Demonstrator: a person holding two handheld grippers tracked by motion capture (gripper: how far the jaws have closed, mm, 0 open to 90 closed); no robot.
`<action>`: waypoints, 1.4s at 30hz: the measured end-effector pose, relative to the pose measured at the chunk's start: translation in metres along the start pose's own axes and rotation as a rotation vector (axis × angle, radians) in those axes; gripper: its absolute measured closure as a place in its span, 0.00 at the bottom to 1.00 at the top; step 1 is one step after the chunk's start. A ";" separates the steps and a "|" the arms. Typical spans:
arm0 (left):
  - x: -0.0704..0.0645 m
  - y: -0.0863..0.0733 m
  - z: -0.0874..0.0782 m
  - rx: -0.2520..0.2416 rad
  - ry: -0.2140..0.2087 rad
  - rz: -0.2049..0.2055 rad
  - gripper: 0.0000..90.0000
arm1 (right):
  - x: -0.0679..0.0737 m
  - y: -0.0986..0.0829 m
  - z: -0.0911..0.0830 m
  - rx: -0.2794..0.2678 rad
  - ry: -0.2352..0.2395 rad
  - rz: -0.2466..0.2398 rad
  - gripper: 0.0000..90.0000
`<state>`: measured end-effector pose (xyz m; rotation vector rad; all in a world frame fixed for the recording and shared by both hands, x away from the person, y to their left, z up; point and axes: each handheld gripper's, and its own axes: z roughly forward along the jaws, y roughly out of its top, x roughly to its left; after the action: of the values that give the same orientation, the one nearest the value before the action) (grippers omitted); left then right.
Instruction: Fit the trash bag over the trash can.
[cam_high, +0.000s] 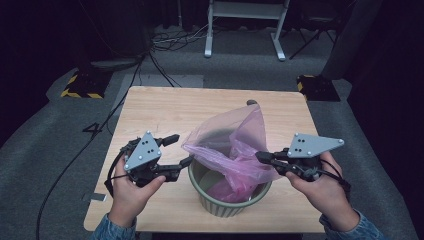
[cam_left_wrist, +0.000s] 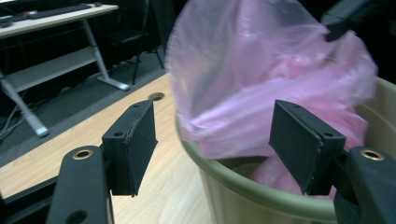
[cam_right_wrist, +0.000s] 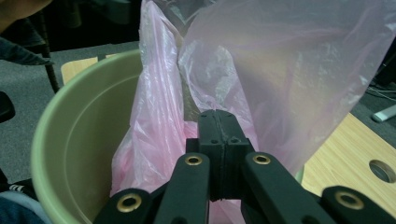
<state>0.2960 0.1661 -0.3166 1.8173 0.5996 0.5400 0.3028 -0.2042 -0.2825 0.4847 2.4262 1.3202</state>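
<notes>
A pink plastic bag (cam_high: 235, 145) is seen partly inside a green bin (cam_high: 227, 202) set near the front edge of the wooden counter (cam_high: 165, 107), its upper part billowing above the rim. The right hand-held gripper (cam_high: 261, 156) is clamped fully closed on the bag's film at the bin's right side. The left hand-held gripper (cam_high: 181, 149) is held wide open just beside the bin's left rim, nothing gripped, with the bag's edge seen between its jaws.
</notes>
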 end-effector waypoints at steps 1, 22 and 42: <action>0.001 0.001 0.000 -0.003 0.014 -0.007 0.35 | 0.001 0.001 0.000 -0.001 0.002 -0.002 1.00; 0.019 0.013 0.031 0.063 0.007 0.011 0.80 | 0.005 0.007 0.012 -0.018 0.102 -0.020 1.00; 0.023 -0.004 0.015 0.151 0.076 0.023 1.00 | -0.056 -0.028 -0.018 0.009 -0.121 0.146 1.00</action>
<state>0.3222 0.1711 -0.3229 1.9546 0.6880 0.5953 0.3405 -0.2564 -0.2898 0.7349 2.3363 1.2977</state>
